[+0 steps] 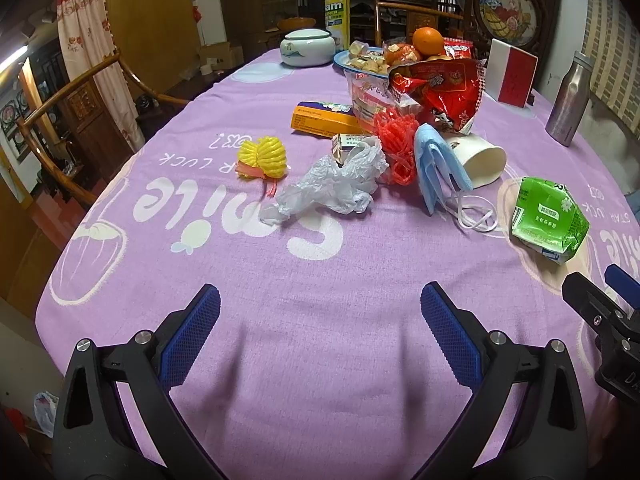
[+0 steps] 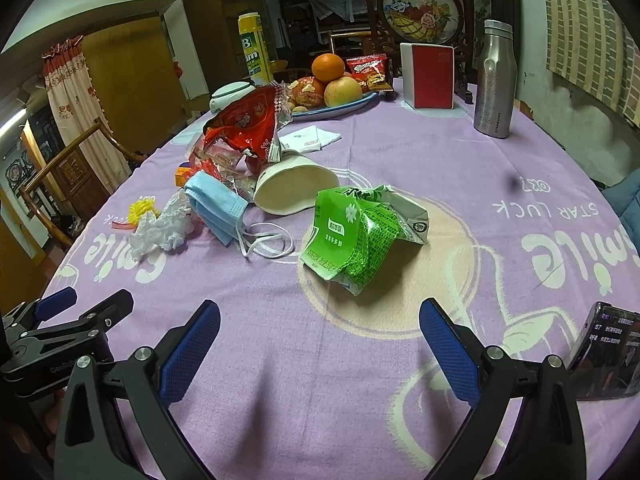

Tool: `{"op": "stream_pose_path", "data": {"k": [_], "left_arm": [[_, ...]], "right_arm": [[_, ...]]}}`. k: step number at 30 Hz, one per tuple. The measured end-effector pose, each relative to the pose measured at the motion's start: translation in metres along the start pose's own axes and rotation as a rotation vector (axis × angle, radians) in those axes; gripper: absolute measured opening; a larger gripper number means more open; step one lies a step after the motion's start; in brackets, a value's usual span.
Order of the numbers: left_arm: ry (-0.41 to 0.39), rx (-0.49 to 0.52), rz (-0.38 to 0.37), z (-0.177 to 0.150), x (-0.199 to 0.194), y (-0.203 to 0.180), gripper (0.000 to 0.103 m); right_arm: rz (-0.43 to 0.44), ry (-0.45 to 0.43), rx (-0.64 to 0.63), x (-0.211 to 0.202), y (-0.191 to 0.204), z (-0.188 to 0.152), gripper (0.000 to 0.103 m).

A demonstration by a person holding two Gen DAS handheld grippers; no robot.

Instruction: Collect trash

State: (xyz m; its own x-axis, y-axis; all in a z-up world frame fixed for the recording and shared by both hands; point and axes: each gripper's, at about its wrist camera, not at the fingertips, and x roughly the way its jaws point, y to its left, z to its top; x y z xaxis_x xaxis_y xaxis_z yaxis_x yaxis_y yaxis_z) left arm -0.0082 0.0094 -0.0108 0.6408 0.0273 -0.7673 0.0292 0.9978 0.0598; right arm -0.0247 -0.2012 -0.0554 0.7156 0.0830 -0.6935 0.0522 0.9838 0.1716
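Both hand-held grippers (image 1: 320,320) (image 2: 320,332) hover spread, empty.

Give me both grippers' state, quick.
Left gripper: open, holding nothing, above the tablecloth.
Right gripper: open, holding nothing, short of the green wrapper.

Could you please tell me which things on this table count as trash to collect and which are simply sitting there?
Trash to collect:
green wrapper
blue face mask
paper cup
clear plastic bag
red snack bag
red netting

Just lying about:
fruit plate
steel bottle
yellow spray can
phone
ceramic jar
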Motion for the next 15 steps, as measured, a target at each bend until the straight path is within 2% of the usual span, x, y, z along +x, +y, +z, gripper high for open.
{"op": "stream_pose_path", "data": {"k": [15], "left_arm": [[-0.002,0.003,-0.001,-0.0003,-0.0024,-0.0023,0.097]], "right_arm": [[0.001,0.000,0.001,-0.0002,0.0001,-0.0007,0.098]]}}
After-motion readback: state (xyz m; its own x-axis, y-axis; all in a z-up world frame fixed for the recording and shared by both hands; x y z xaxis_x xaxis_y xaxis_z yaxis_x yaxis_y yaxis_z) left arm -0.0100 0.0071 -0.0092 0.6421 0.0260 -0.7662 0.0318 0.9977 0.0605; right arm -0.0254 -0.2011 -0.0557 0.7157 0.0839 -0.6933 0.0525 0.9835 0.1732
